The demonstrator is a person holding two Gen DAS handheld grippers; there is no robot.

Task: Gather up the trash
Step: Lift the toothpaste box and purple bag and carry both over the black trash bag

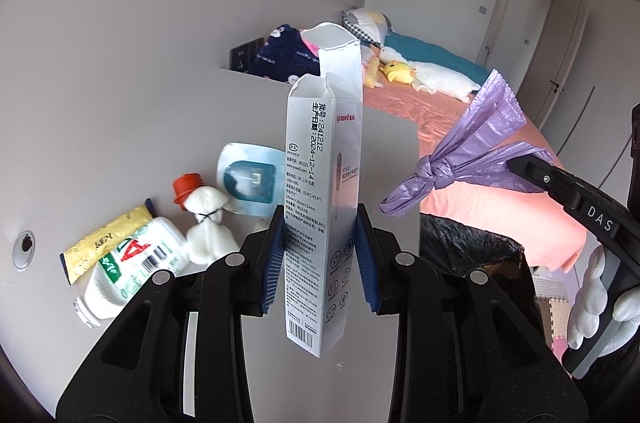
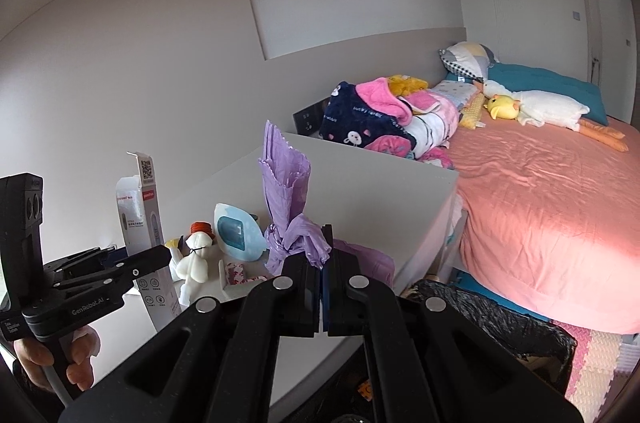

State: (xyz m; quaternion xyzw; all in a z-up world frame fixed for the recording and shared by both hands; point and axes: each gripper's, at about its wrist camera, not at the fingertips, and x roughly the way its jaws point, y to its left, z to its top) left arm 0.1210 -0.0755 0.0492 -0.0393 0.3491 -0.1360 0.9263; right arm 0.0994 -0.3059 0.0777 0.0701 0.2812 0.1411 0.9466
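Pinching a white carton (image 1: 324, 207) upright by its sides, the left tongs (image 1: 320, 255) hold it above the surface's (image 1: 392, 151) near edge, while the right tongs (image 2: 324, 287), pressed together on a knotted purple bag (image 2: 292, 223), hover over the black-lined bin (image 2: 480, 319), likely for dropping both.

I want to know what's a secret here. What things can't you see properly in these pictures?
- Inside of the bin: left wrist view, cut off by the table and the left gripper; the right wrist view's own gripper hides it.
- Inside of the white box: closed walls hide it.
- What the knotted purple bag holds: not see-through.
- Small print on the bottle: too small.
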